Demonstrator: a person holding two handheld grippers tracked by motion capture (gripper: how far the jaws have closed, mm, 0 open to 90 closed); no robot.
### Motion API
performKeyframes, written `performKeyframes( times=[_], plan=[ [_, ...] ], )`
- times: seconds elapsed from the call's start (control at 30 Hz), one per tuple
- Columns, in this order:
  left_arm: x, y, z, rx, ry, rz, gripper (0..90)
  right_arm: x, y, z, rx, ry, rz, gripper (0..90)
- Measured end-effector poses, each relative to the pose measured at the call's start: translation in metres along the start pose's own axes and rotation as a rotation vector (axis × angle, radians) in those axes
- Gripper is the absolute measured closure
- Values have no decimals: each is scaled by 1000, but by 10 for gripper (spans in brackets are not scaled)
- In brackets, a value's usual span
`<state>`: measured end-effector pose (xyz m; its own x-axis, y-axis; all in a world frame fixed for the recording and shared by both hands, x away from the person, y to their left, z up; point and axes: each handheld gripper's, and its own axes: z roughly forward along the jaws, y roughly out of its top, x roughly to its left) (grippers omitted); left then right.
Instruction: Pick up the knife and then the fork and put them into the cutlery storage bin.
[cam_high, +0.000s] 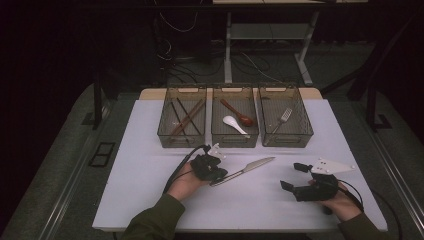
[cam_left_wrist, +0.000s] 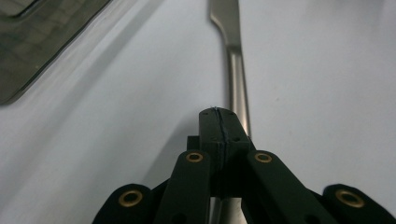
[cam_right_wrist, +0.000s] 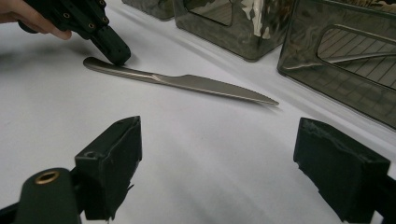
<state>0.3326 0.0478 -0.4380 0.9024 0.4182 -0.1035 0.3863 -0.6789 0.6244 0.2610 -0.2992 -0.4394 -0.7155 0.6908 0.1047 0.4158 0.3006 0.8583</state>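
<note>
Table knife (cam_high: 243, 170) at frame centre; left gripper (cam_high: 216, 174), jaws together, presses its handle and could slip off; right gripper (cam_high: 291, 176) gapes.

The white tabletop (cam_high: 150, 200) is lit evenly from above, while the surrounding floor and background are left nearly black in the high view. Low contrast and a slight softness are seen across that picture. In the left gripper view the knife (cam_left_wrist: 236, 70) is rendered with a dull sheen, and the far blade is blurred; a soft shadow is cast to the left of the left gripper (cam_left_wrist: 219, 135). In the right gripper view the near jaws are out of focus, faint glare is caught on the smoky bins (cam_right_wrist: 336, 70), and a thin shadow is thrown under the knife blade.
</note>
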Motion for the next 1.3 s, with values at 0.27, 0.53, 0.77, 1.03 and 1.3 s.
performKeyframes(
  times=[0.27, 0.53, 0.77, 1.03, 1.3],
  plan=[
    [-11, 10, 6, -54, -4, 20, 752, 0, 0, 0, 3, 3, -5, 151],
    [-13, 13, 18, -69, -2, 21, 743, 0, 0, 1, 5, 1, -9, 151],
    [-14, 15, 25, -74, 7, 22, 745, 0, 0, 1, 4, 1, -15, 151],
    [-14, 15, 25, -59, 5, 16, 779, 1, 0, 1, 6, 3, -13, 151],
    [-15, 15, 25, -61, 8, 4, 788, 1, 0, 2, 10, 4, -17, 151]
  ],
)
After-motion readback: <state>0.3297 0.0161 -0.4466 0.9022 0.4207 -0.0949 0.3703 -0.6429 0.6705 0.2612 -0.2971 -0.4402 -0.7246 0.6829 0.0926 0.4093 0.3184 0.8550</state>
